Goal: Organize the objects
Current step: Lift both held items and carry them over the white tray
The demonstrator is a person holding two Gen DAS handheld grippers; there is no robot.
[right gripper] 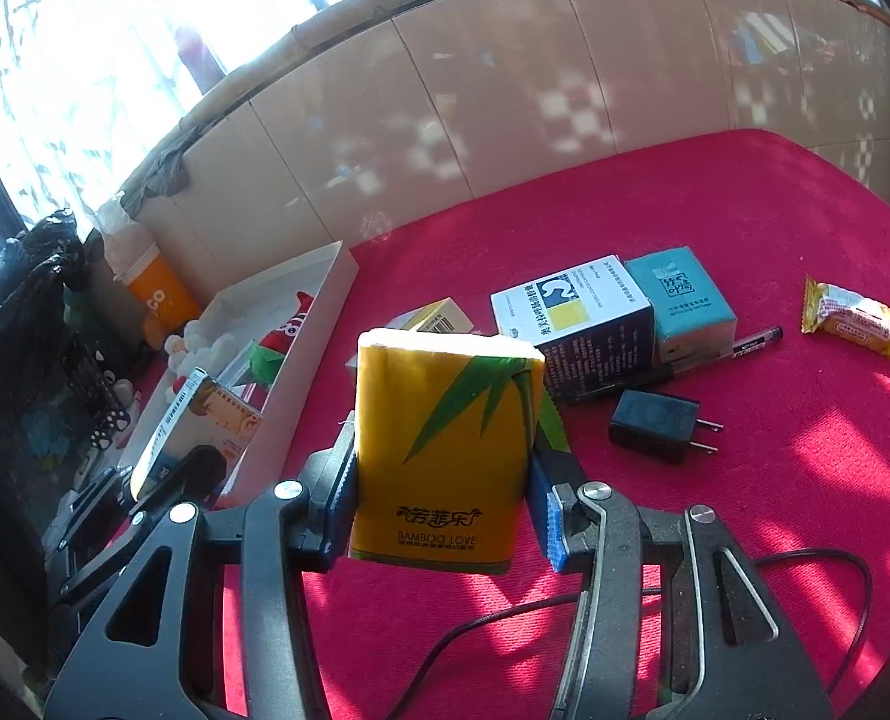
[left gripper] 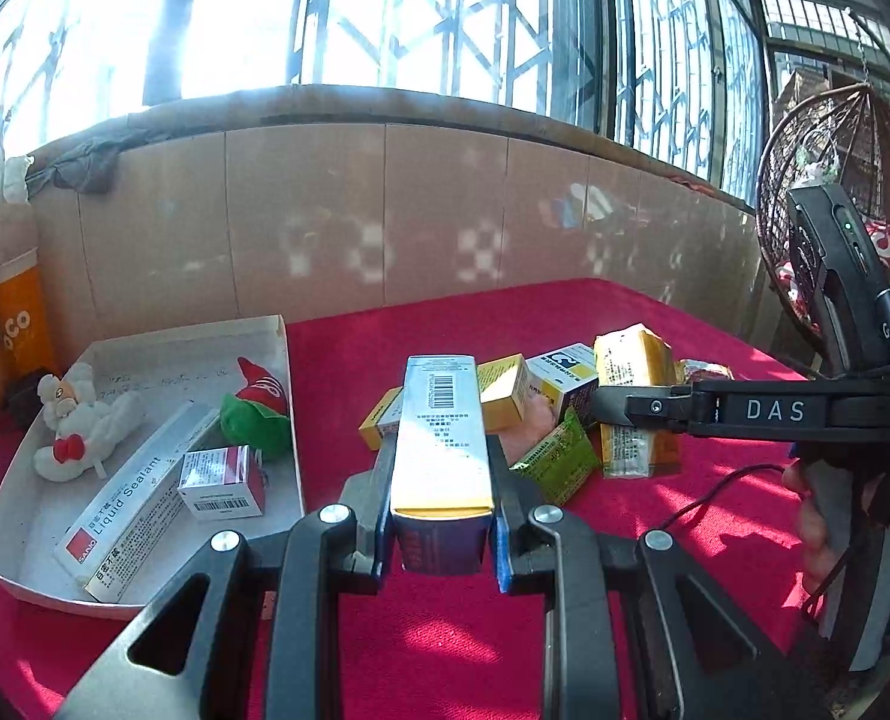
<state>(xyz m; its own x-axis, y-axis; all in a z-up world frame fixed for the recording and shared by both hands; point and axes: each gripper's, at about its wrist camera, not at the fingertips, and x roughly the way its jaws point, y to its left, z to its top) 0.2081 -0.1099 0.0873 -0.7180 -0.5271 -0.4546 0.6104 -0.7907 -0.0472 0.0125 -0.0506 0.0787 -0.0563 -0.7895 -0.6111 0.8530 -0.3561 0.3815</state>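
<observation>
My left gripper (left gripper: 439, 450) is shut on a long silver and yellow box (left gripper: 442, 420) with a barcode, held above the red table beside the white tray (left gripper: 163, 372). The tray holds a white plush toy (left gripper: 79, 420), a red and green plush (left gripper: 259, 402), a Liquid Sealant box (left gripper: 133, 492) and a small red and white box (left gripper: 223, 480). My right gripper (right gripper: 445, 450) is shut on a yellow Bamboo Love tissue pack (right gripper: 445, 420), lifted over the table. In the left wrist view that gripper (left gripper: 625, 405) reaches in from the right with the pack (left gripper: 637, 360).
On the red cloth (right gripper: 745, 228) lie a white and blue medicine box (right gripper: 571, 312), a teal tissue pack (right gripper: 679, 300), a pen (right gripper: 757, 342), a black charger (right gripper: 655, 420) and a snack packet (right gripper: 853, 315). Small yellow boxes (left gripper: 505, 390) and a green packet (left gripper: 559, 456) are piled mid-table. A tiled wall runs behind.
</observation>
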